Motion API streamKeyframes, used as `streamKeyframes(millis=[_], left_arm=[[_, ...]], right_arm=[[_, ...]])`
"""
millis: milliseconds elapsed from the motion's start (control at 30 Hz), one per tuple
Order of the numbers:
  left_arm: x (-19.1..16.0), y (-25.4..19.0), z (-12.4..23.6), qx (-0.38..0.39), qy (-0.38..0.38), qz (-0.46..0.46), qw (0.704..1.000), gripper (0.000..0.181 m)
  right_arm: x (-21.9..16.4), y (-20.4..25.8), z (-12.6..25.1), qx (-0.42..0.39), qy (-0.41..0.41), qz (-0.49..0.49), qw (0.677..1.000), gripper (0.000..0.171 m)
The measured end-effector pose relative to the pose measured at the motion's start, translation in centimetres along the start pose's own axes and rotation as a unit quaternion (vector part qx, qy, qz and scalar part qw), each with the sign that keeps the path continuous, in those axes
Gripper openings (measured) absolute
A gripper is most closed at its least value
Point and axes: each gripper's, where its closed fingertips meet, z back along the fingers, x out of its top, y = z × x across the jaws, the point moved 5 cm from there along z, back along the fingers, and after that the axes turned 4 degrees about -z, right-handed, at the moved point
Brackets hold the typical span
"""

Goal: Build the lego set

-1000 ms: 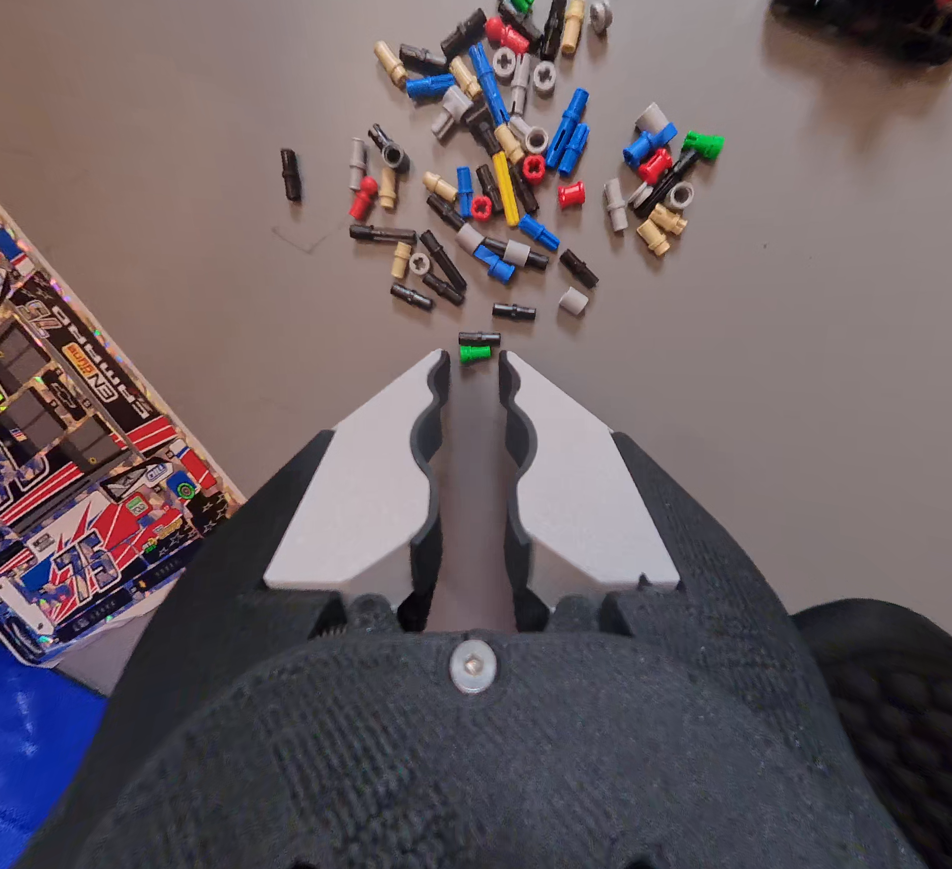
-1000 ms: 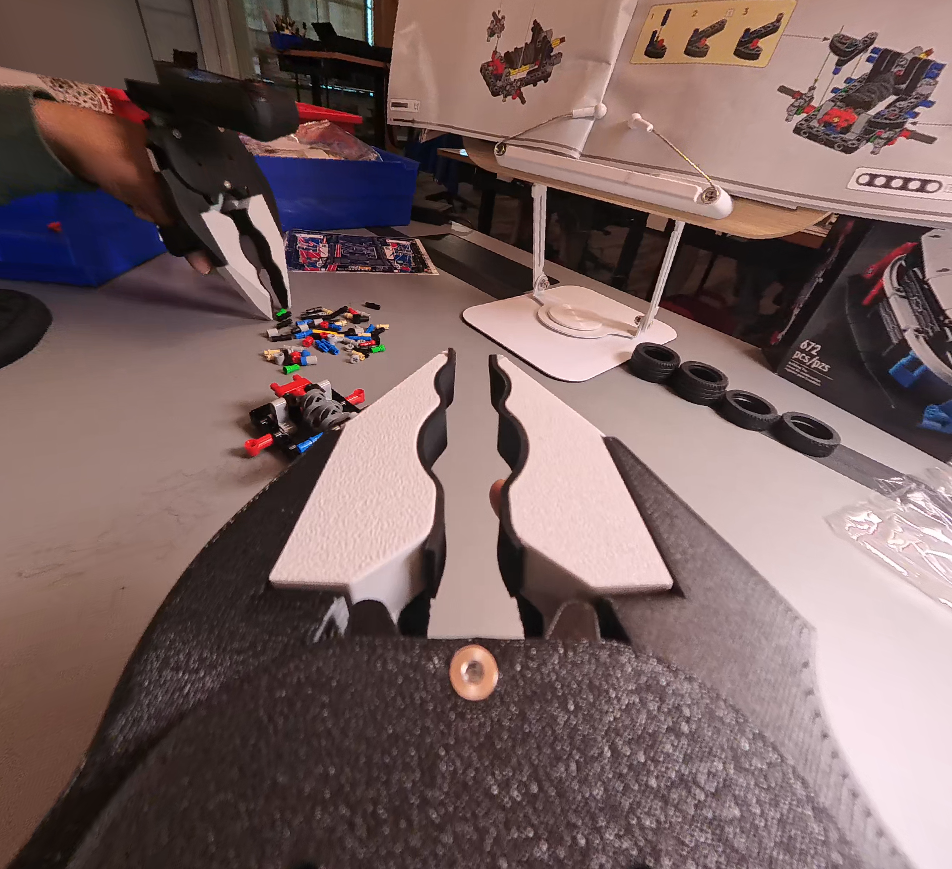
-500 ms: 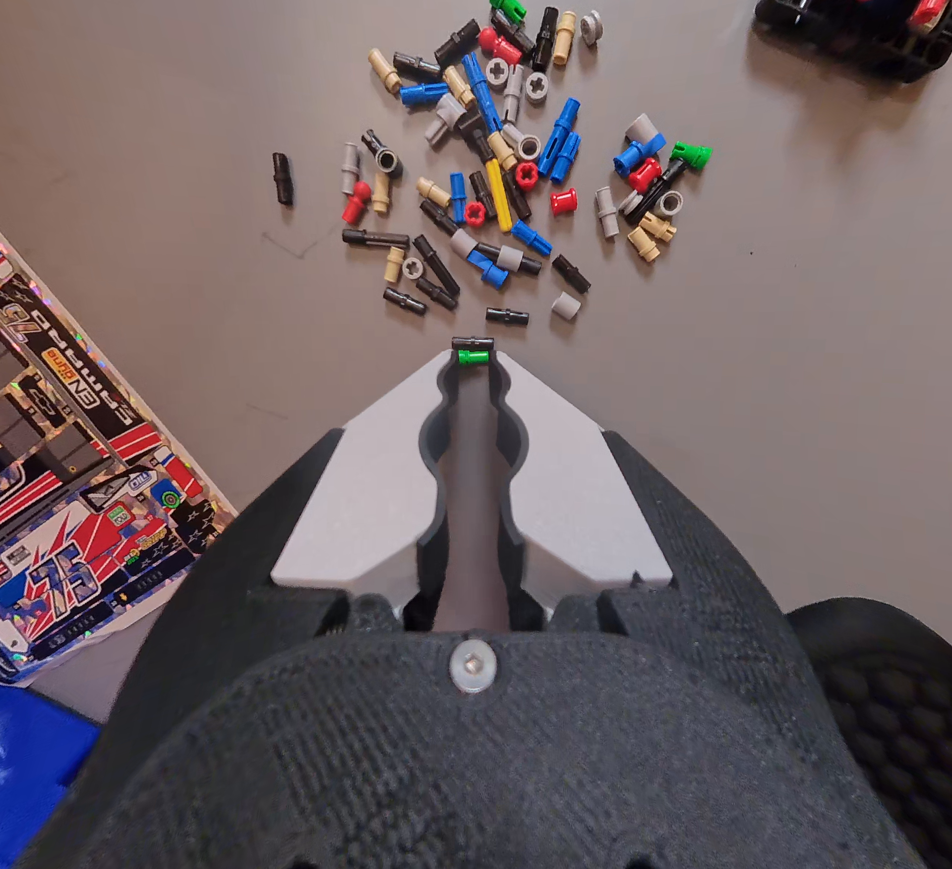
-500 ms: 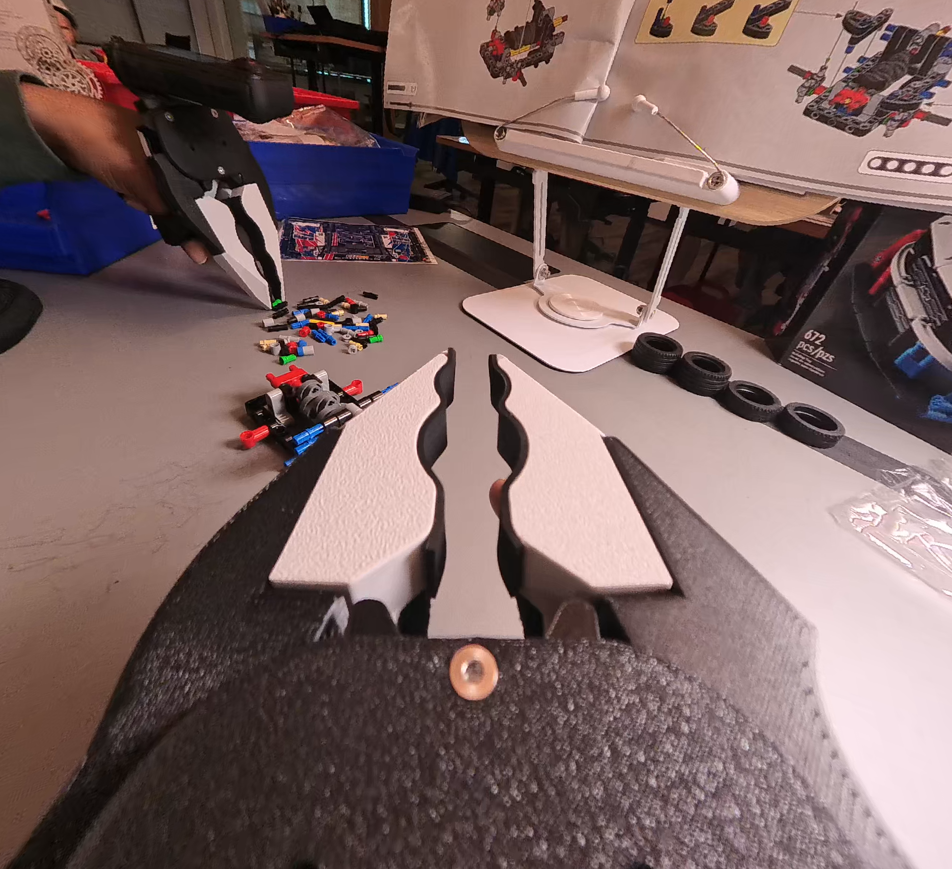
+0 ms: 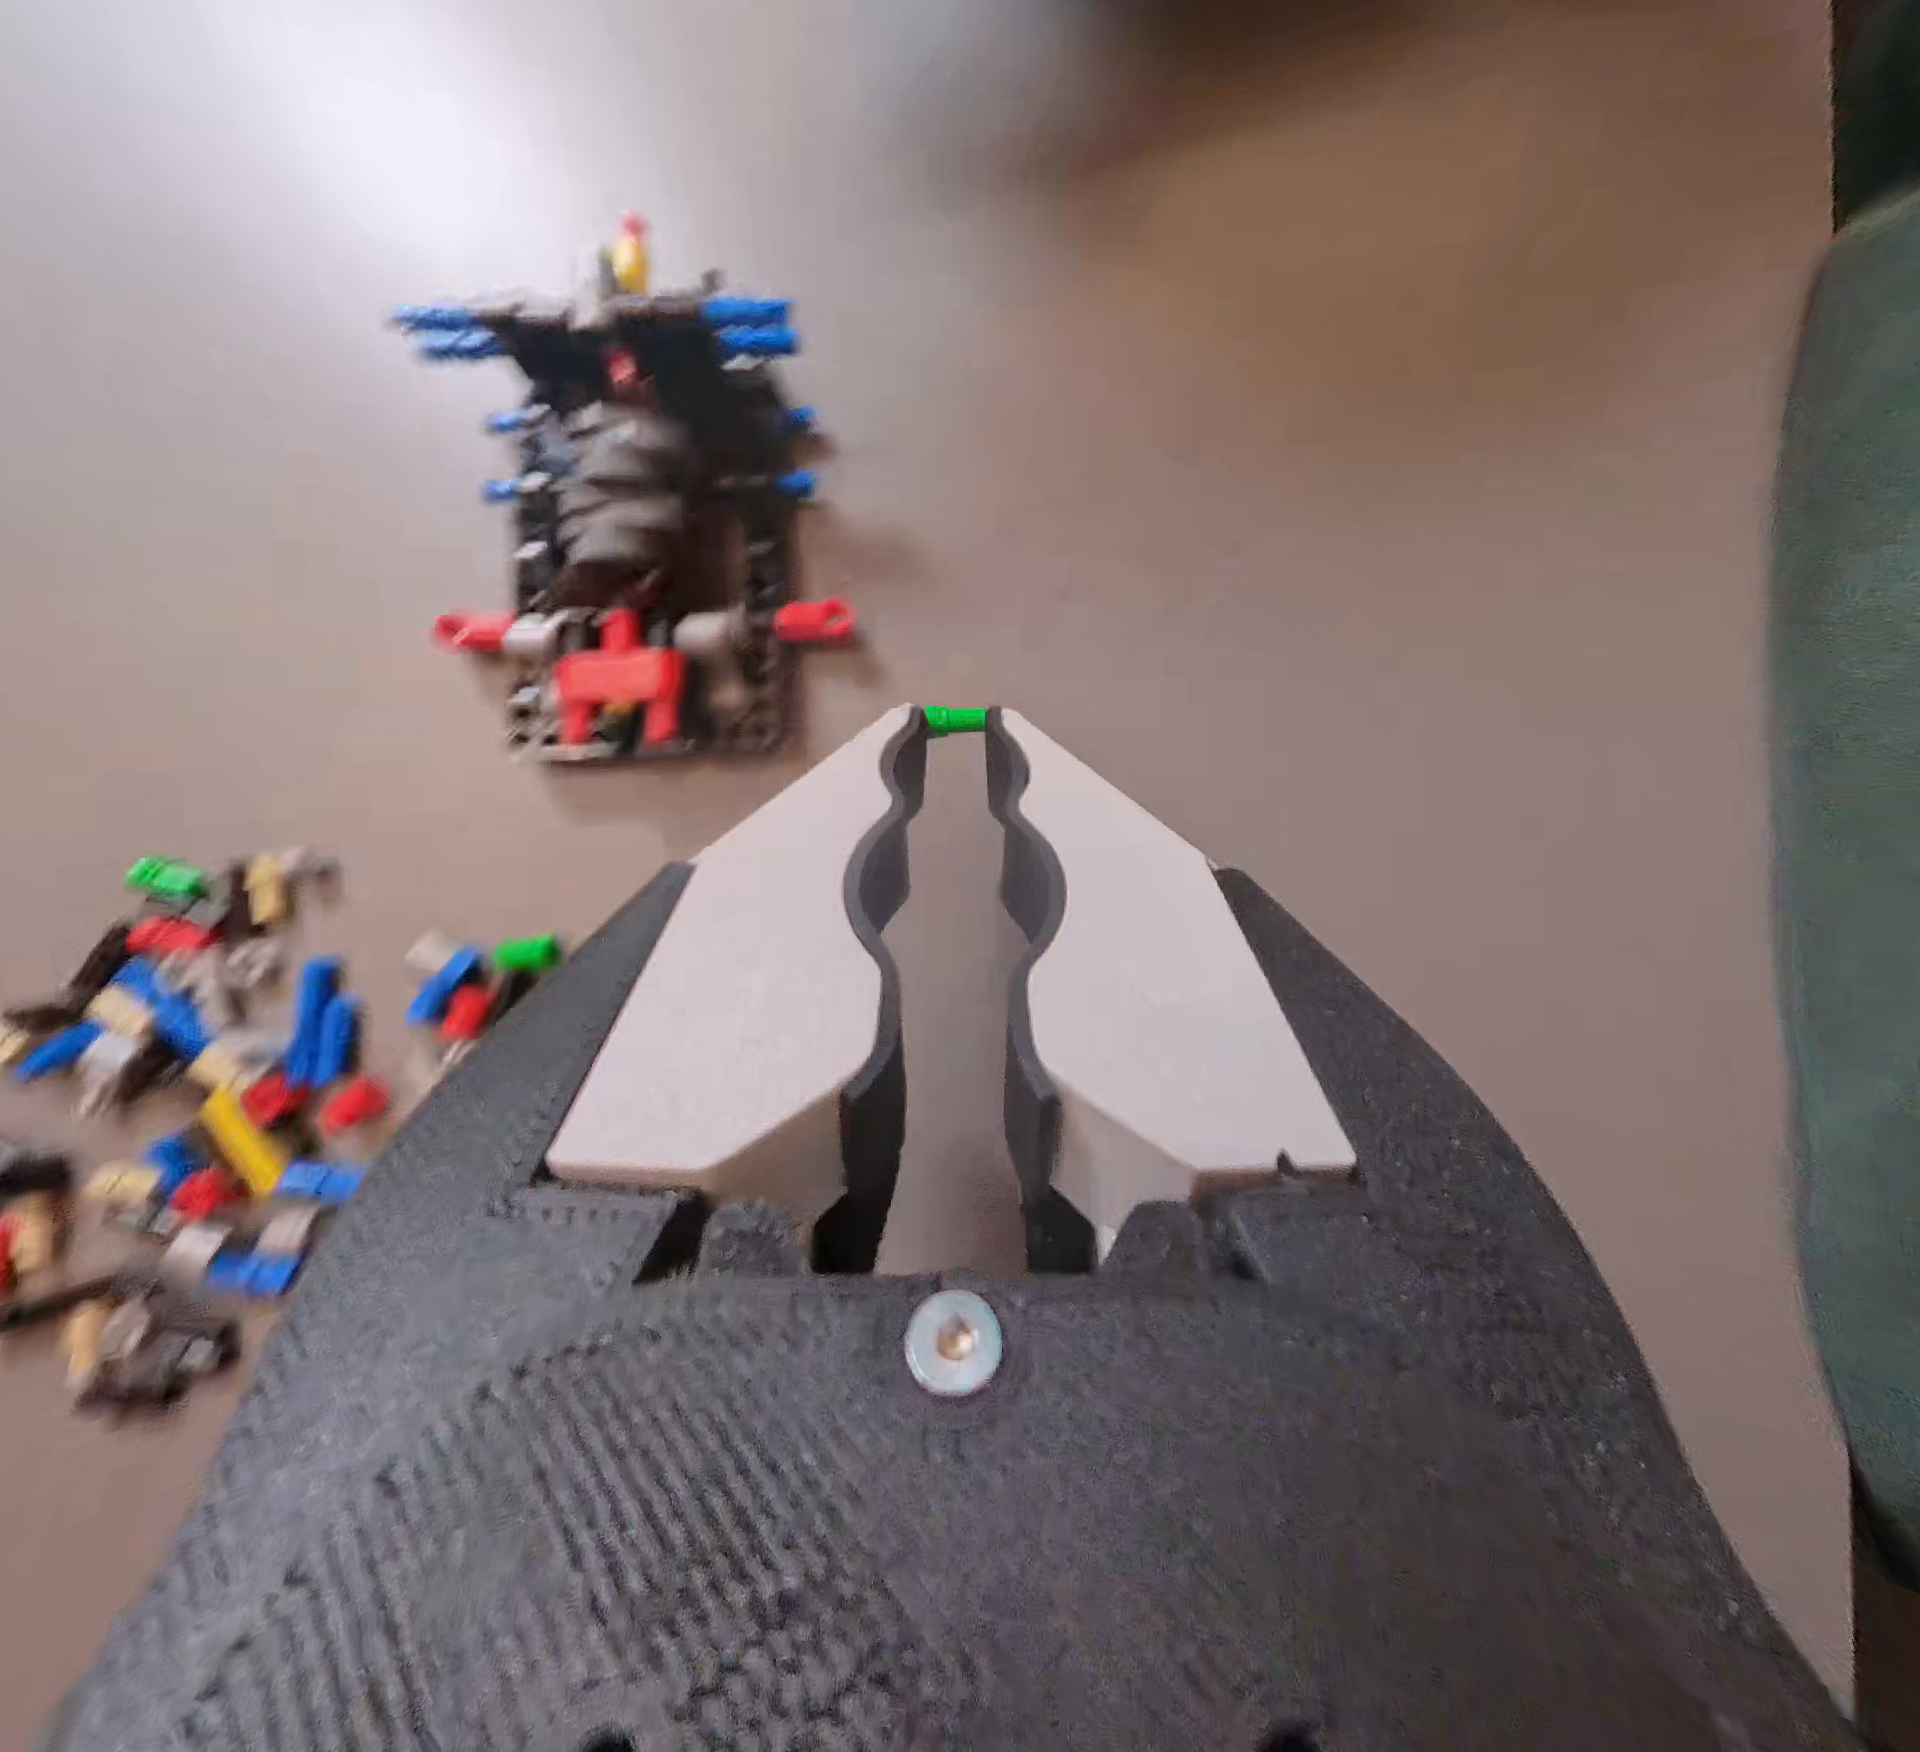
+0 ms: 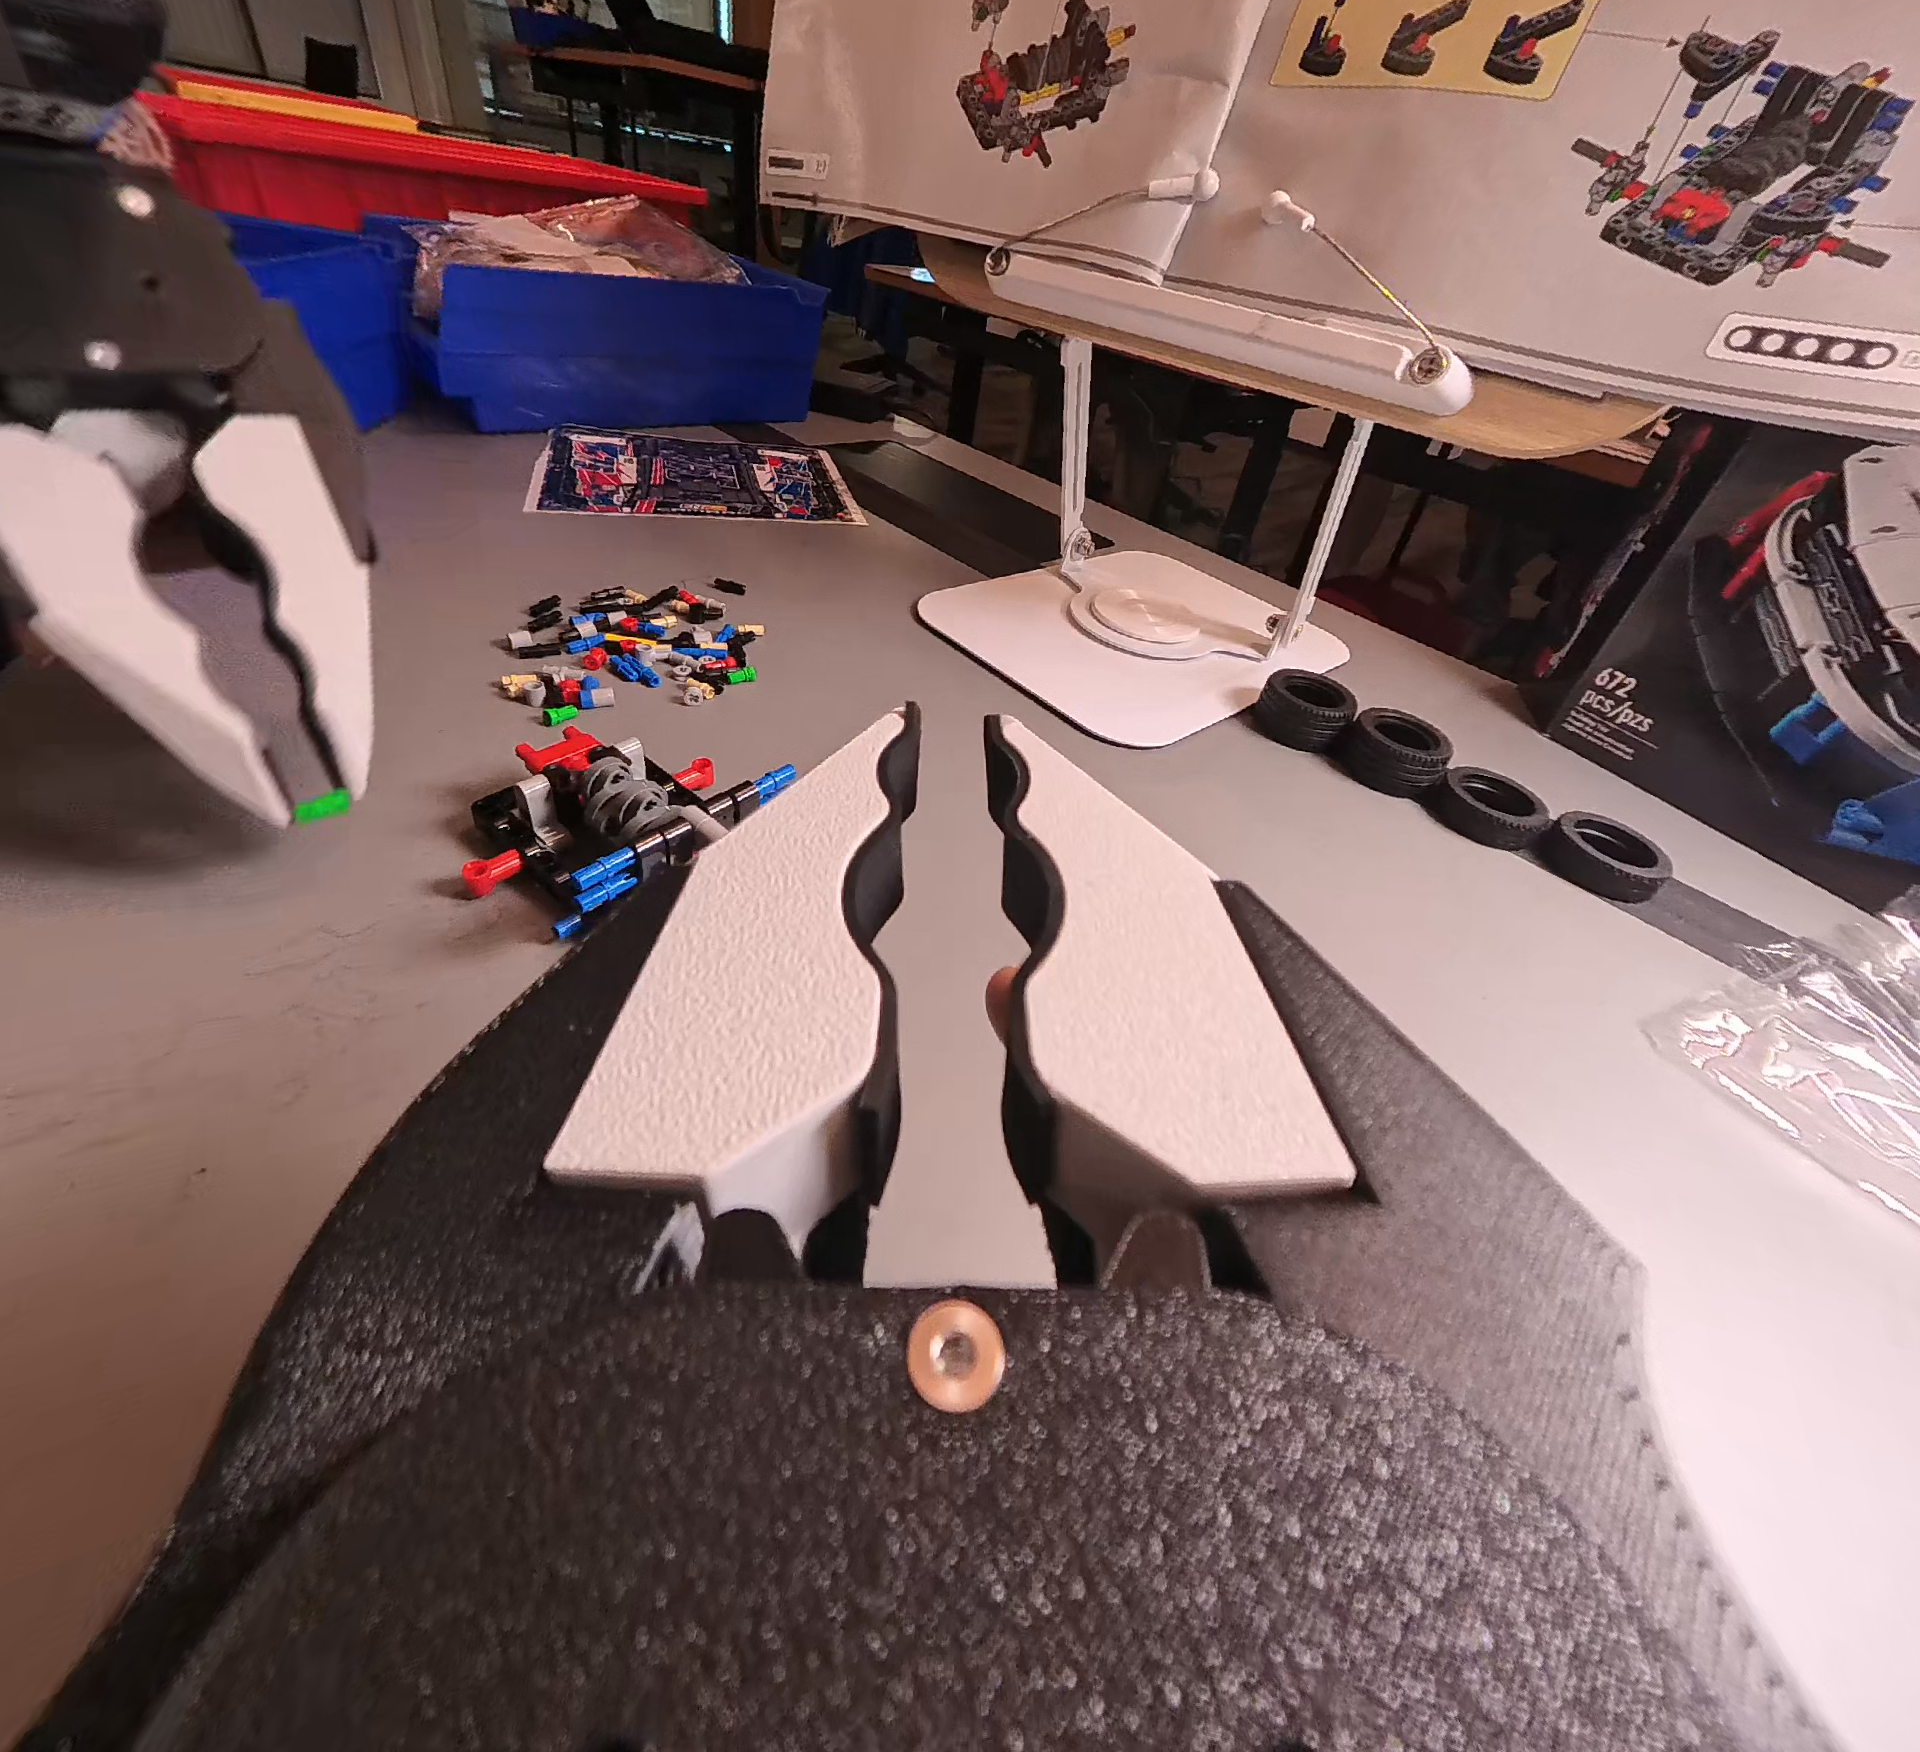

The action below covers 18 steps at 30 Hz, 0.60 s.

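Left wrist view shows the left gripper, now lifted off the loose pile, pinching the green pin beside the chassis mid-table, ready for fitting, while the right gripper waits unclenched.

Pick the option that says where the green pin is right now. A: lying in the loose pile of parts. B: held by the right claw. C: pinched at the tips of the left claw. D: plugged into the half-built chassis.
C: the green pin sits crosswise between the tips of the left claw, lifted off the table; the right claw holds nothing.
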Motion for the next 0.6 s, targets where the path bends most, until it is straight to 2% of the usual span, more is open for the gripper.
streamKeyframes(millis=[33,167,300,333,367,467,600], left_arm=[[0.4,-0.5,-0.8,-0.004,-0.003,-0.008,1.000,0.010],[0.2,-1.4,-2.9,-0.004,0.015,-0.027,1.000,0.010],[0.0,-1.6,-3.0,-0.003,-0.002,-0.019,1.000,0.012],[-0.1,-1.6,-2.8,-0.006,-0.008,-0.015,1.000,0.018],[-0.1,-1.6,-2.4,-0.014,-0.019,-0.010,1.000,0.024],[-0.1,0.0,0.0,-0.004,-0.073,0.035,0.997,0.026],[-2.6,4.6,2.6,0.081,-0.062,0.083,0.991,0.021]], right_arm=[[0.0,0.0,0.0,0.000,-0.001,0.001,1.000,0.010],[0.2,-0.2,0.1,-0.004,-0.003,0.002,1.000,0.010],[0.5,-0.2,0.4,-0.007,-0.008,0.008,1.000,0.010],[0.6,-0.2,0.4,-0.007,-0.009,0.008,1.000,0.010],[0.6,-0.2,0.4,-0.007,-0.009,0.009,1.000,0.010],[0.7,-0.1,0.5,-0.005,-0.010,0.015,1.000,0.010],[0.7,0.0,0.4,-0.004,-0.008,0.021,1.000,0.010]])
